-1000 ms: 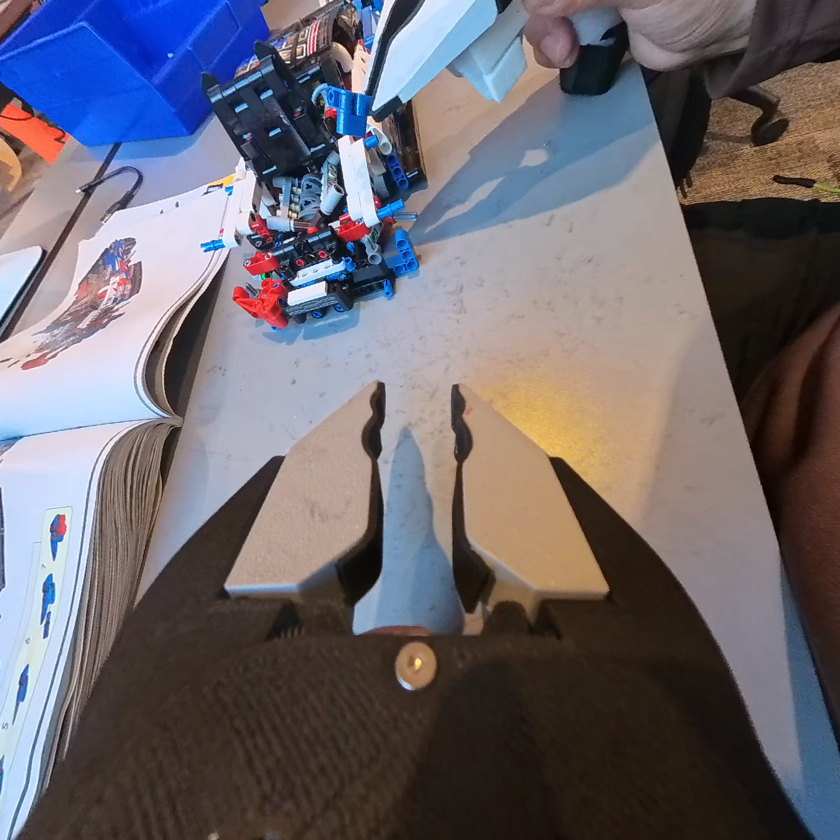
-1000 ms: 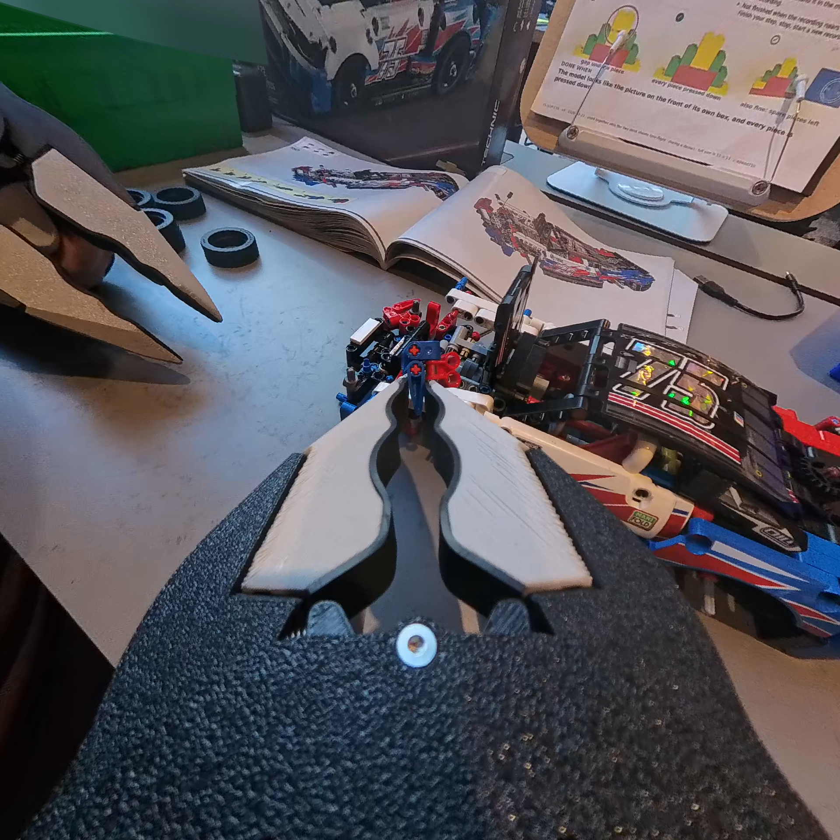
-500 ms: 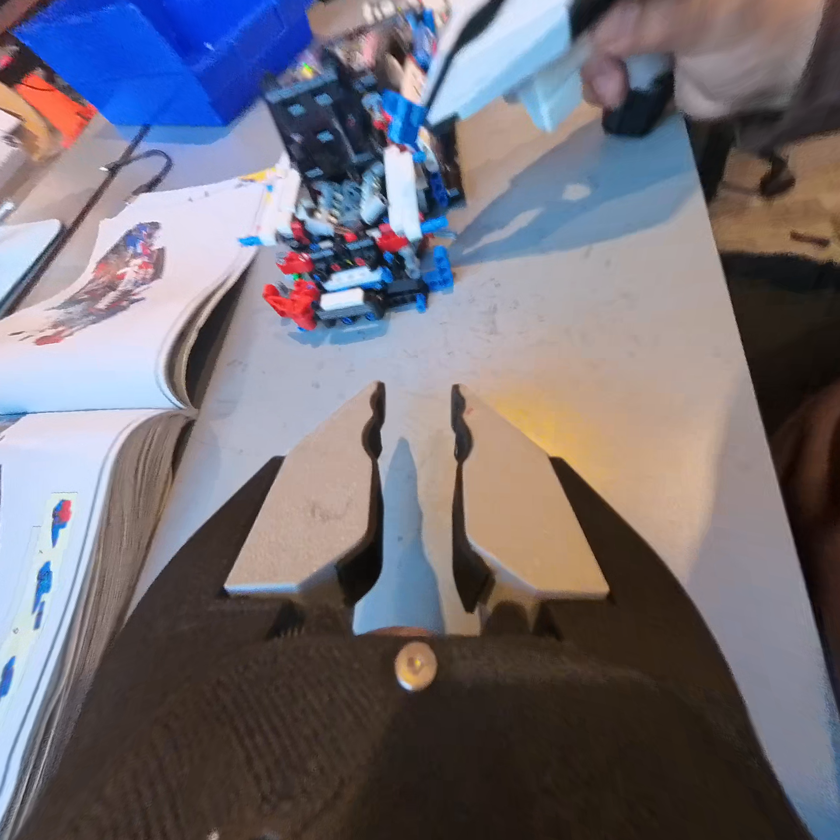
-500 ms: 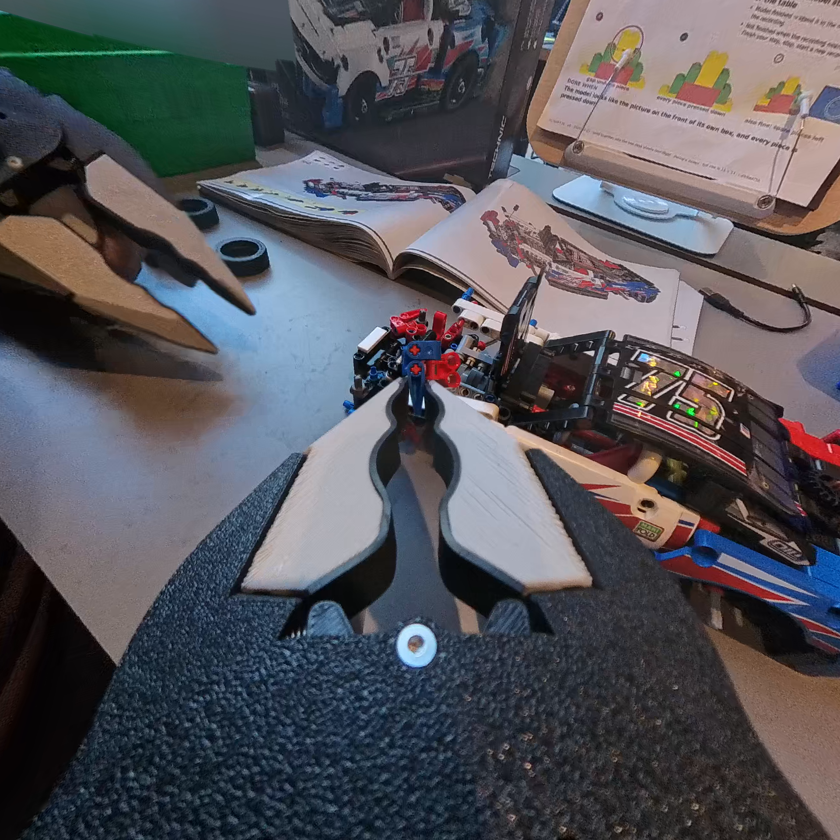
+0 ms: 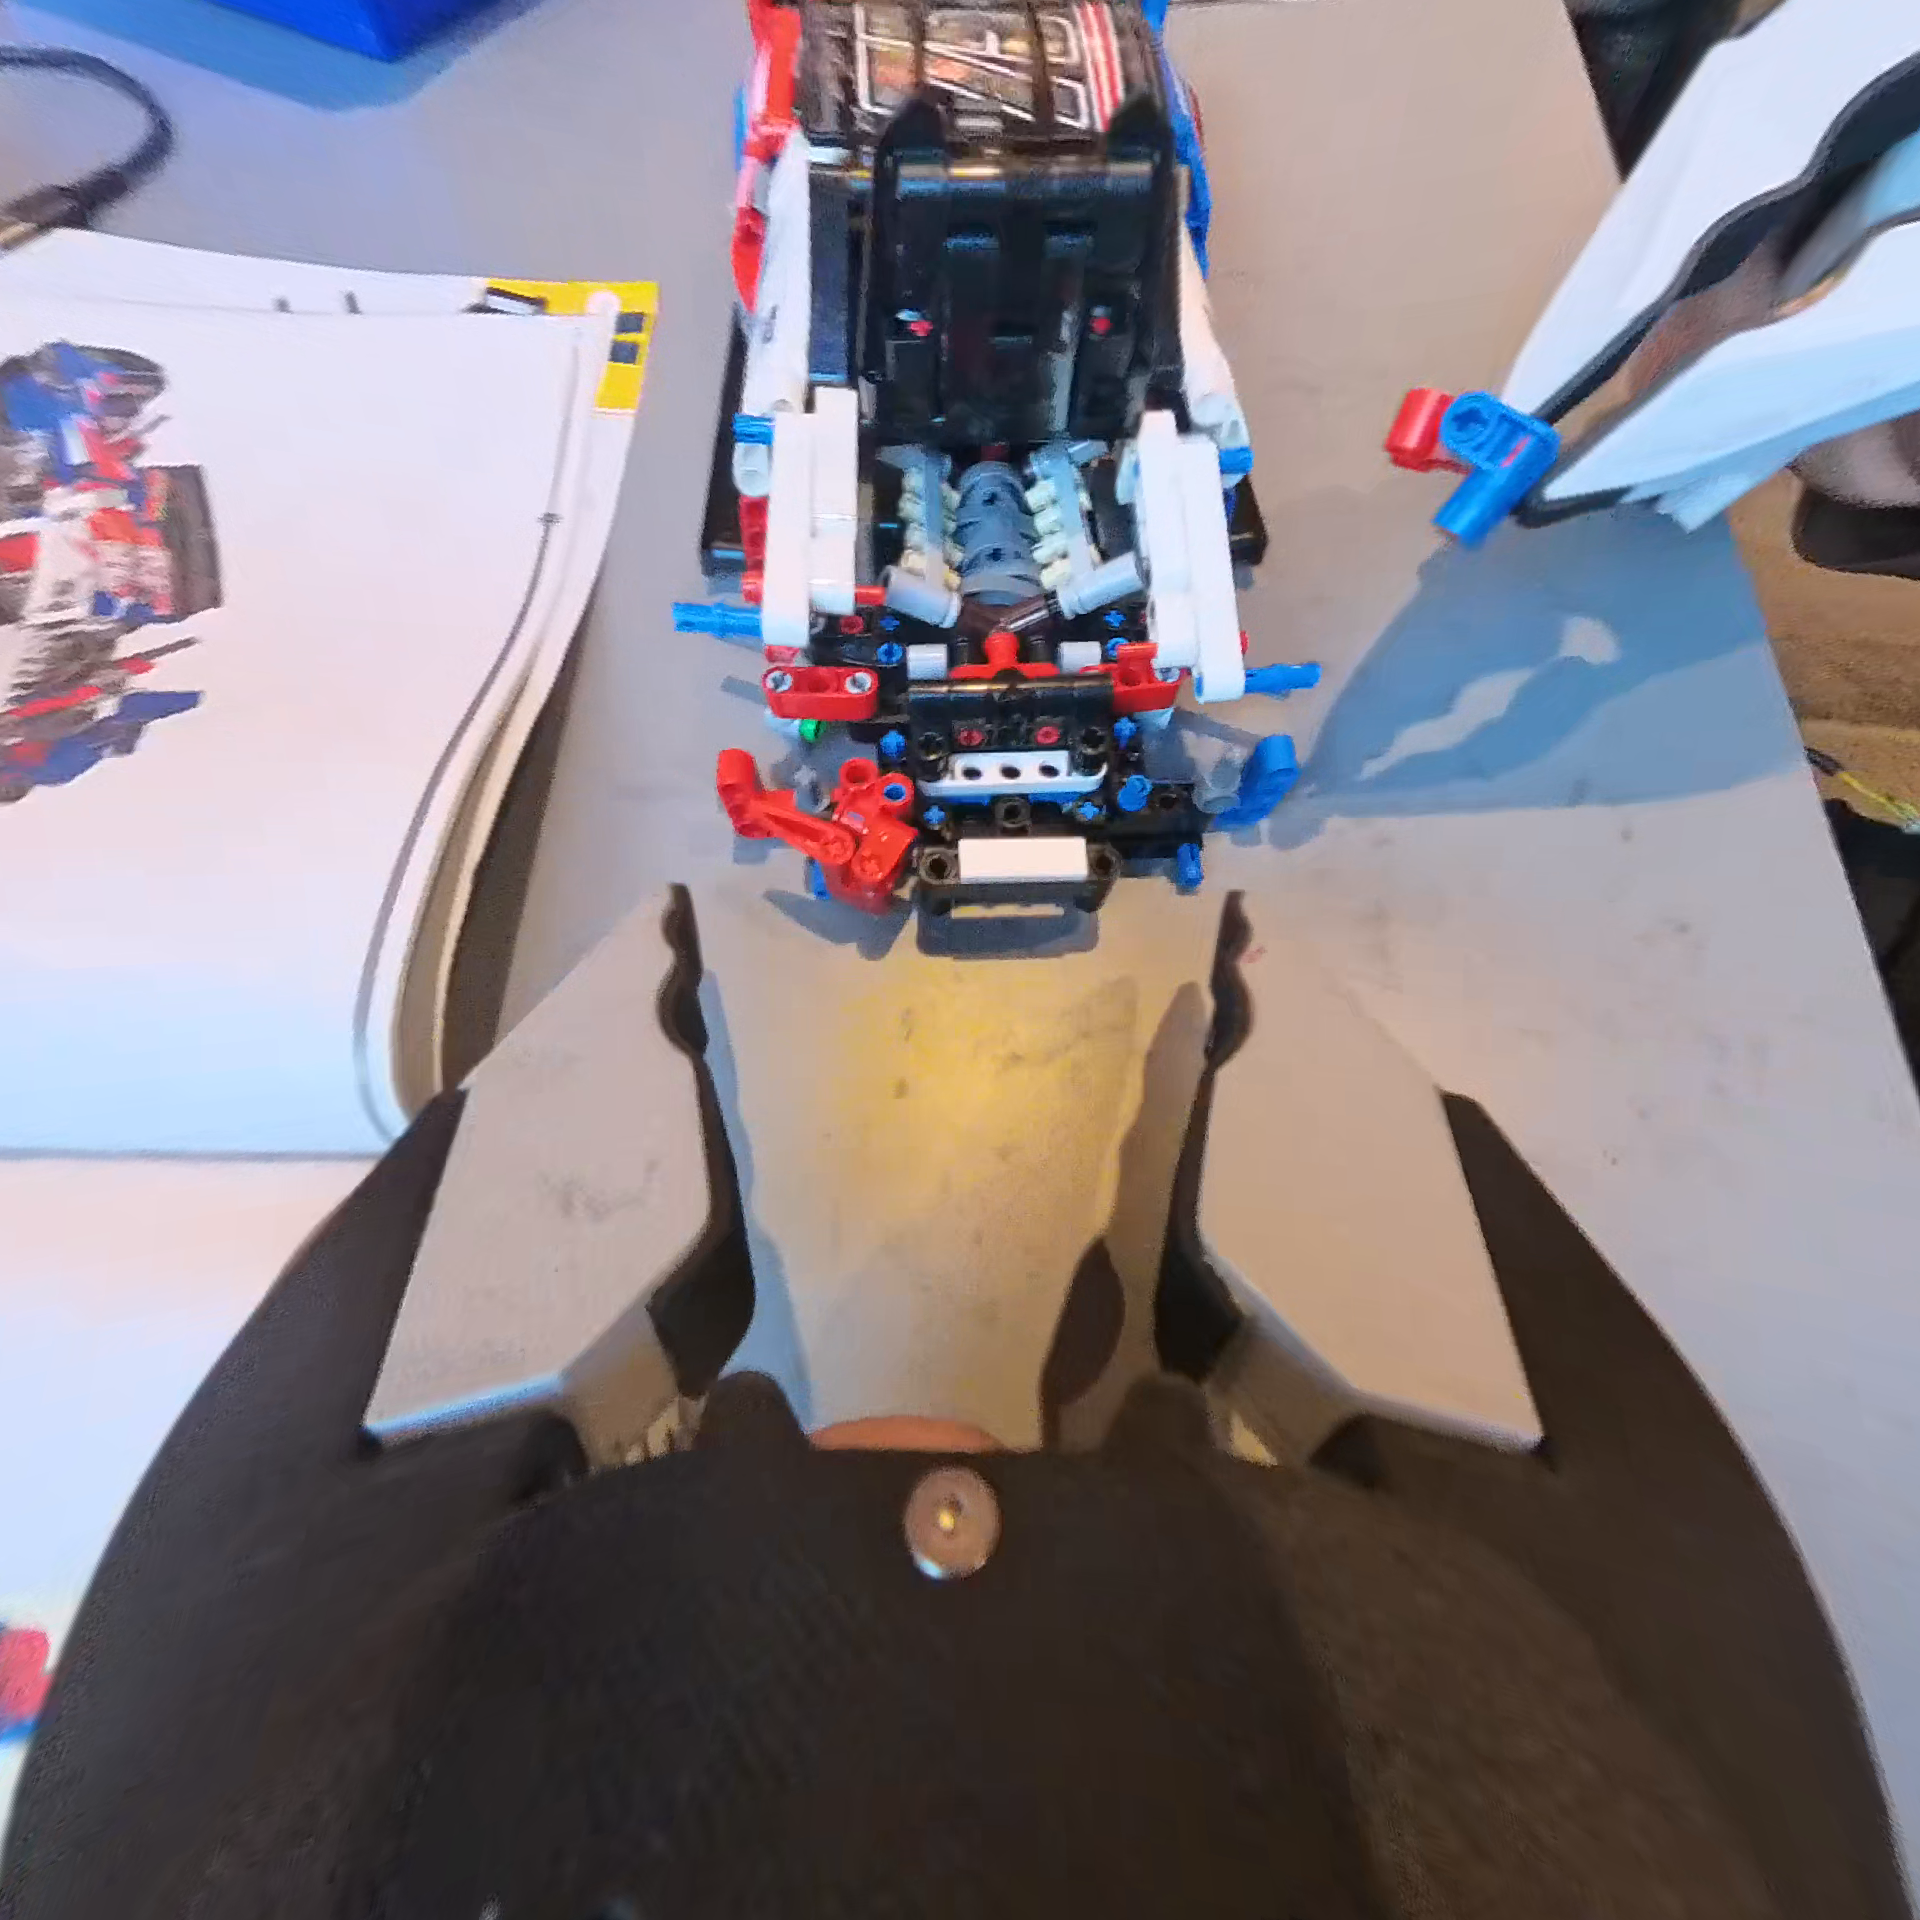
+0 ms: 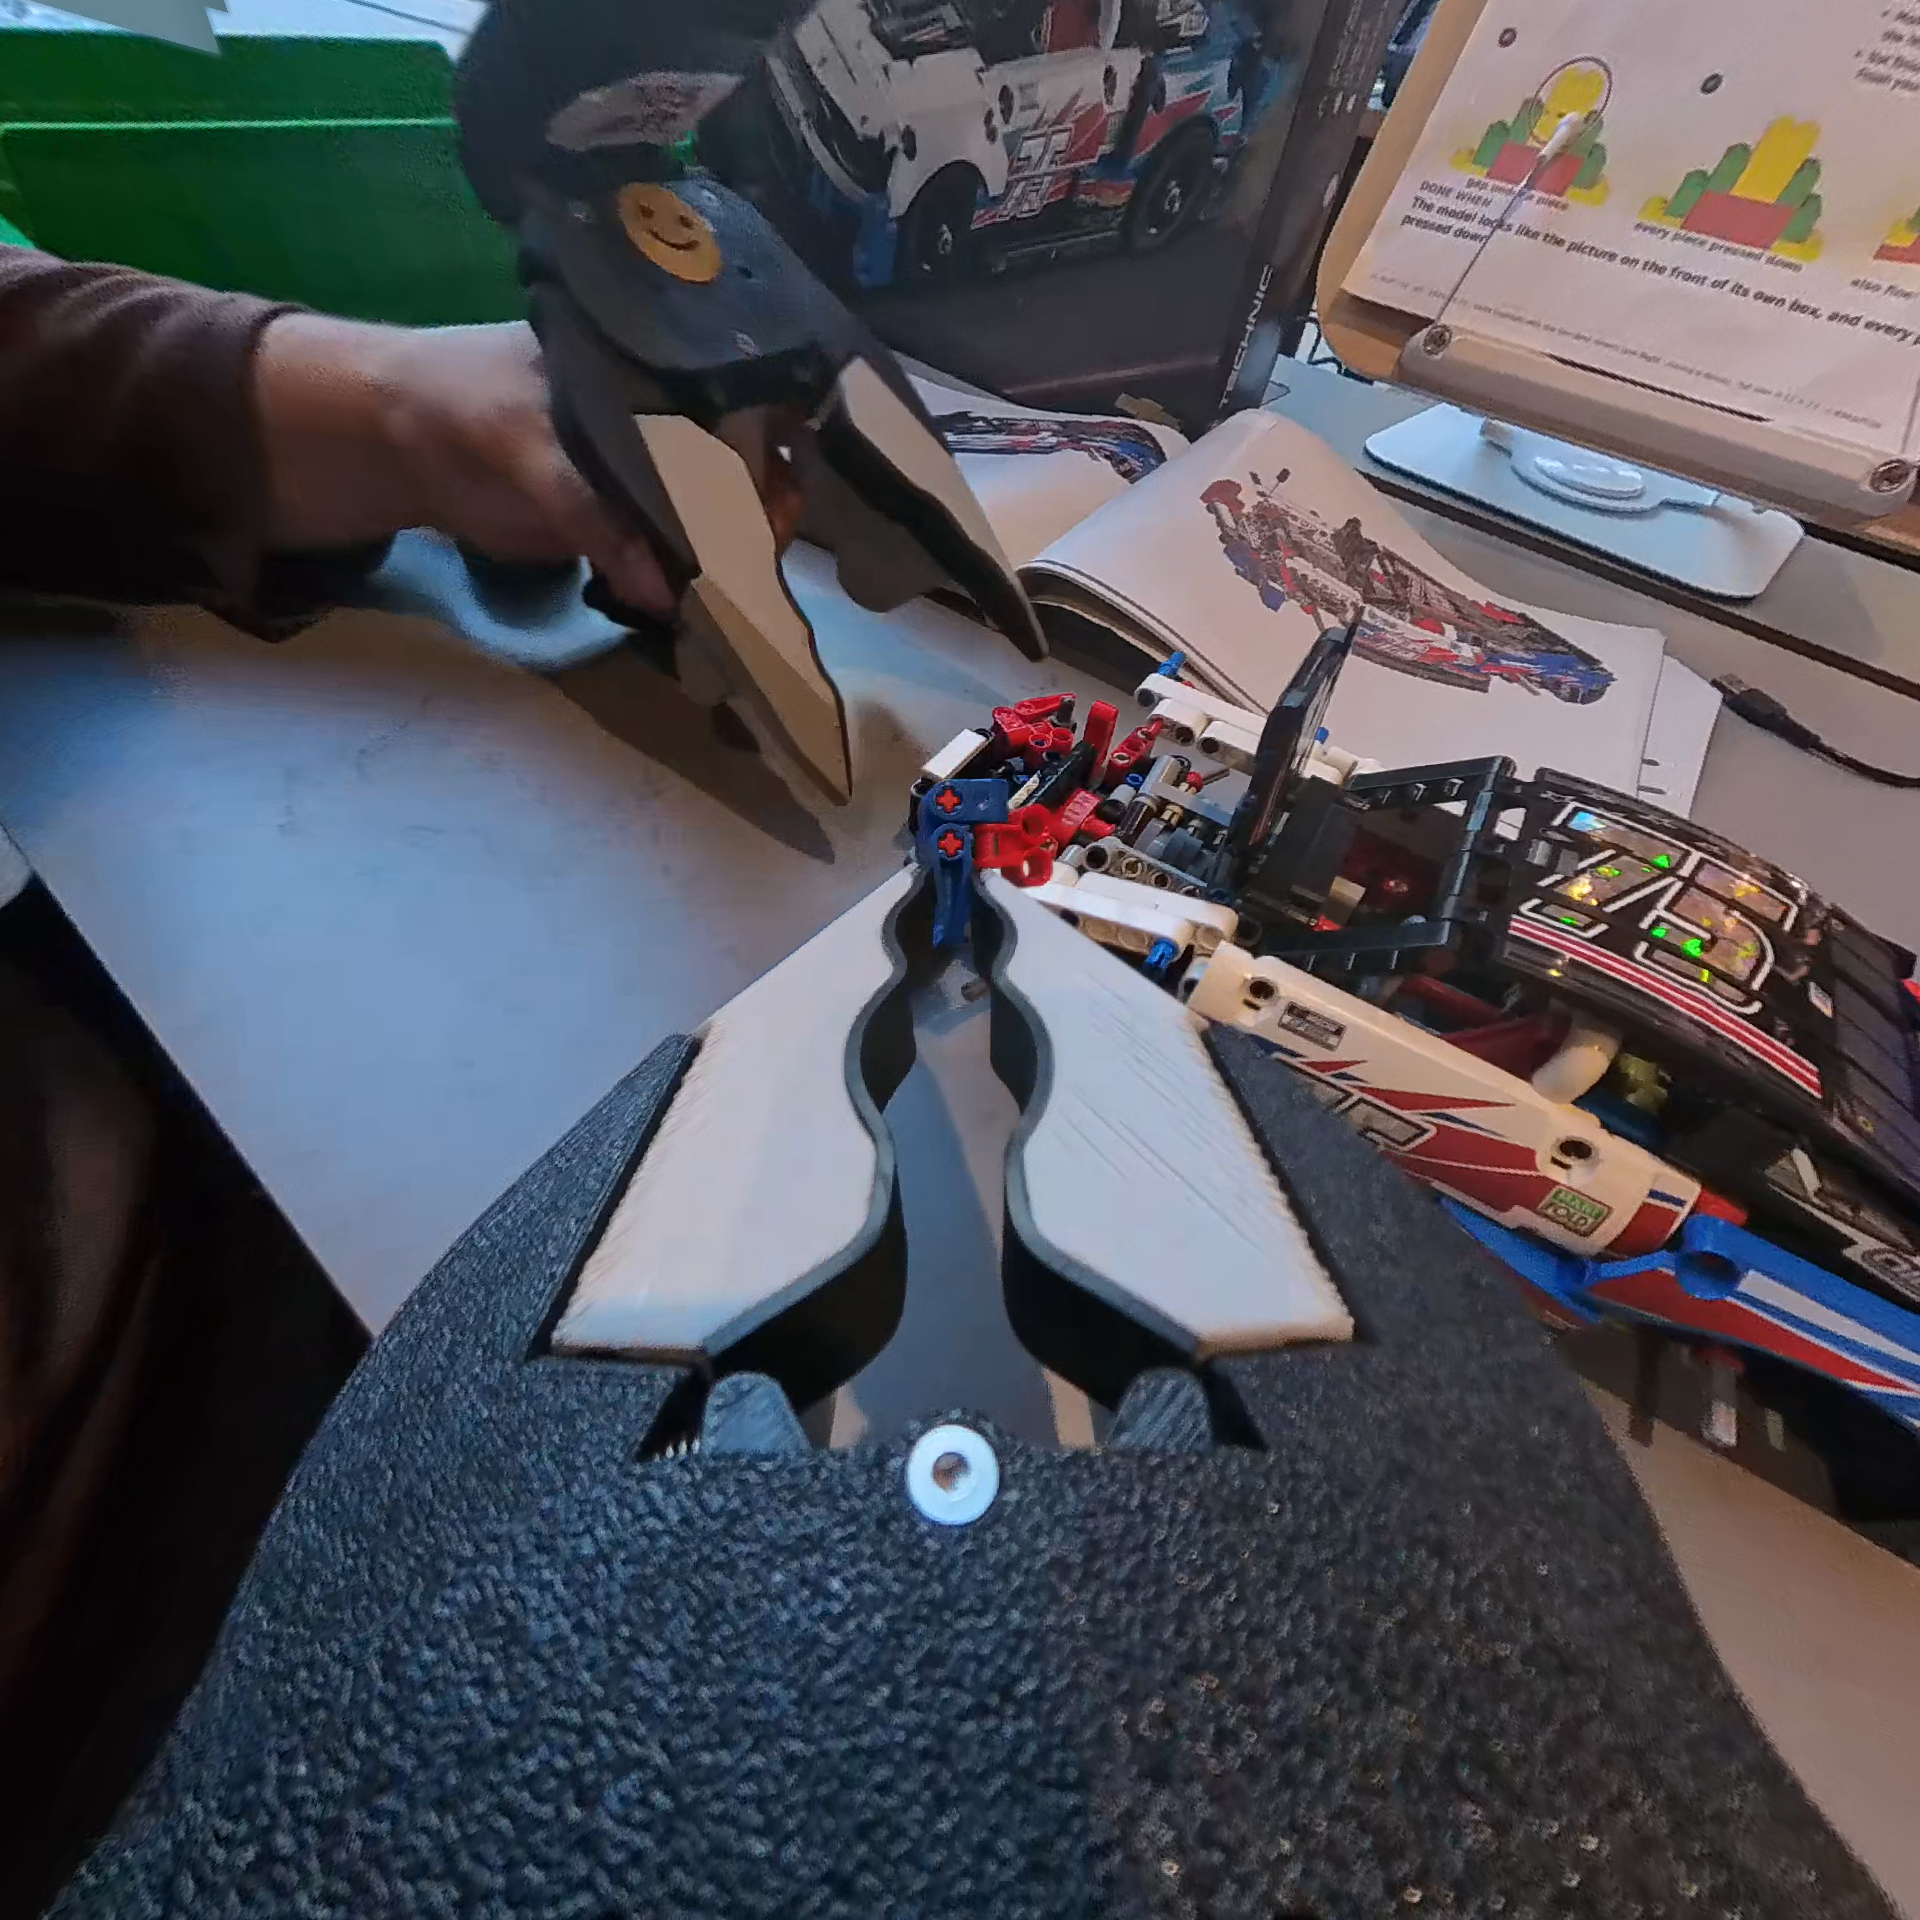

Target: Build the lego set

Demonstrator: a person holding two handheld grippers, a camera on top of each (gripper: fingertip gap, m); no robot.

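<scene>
While the left tongs [image 5: 951, 935] are spread wide just before the open front end of the lego car [image 5: 987, 468], a small blue and red piece [image 6: 951, 862] is pinched at the tips of the right tongs [image 6: 948, 883]. The car is placed on the grey table [image 5: 1507, 1039], near its right edge, beside an opened instruction booklet [image 5: 260, 727] at the left.

Bare surface [image 5: 1455, 1039] lies open between the left gripper [image 5: 951, 935] and the near end of the lego car [image 5: 987, 520]. The open instruction book [image 5: 260, 675] hems in the car's left flank. On its right, the right gripper [image 5: 1538, 457], clamping a blue piece [image 5: 1486, 457], hangs beside the car, with clear surface beneath.
</scene>
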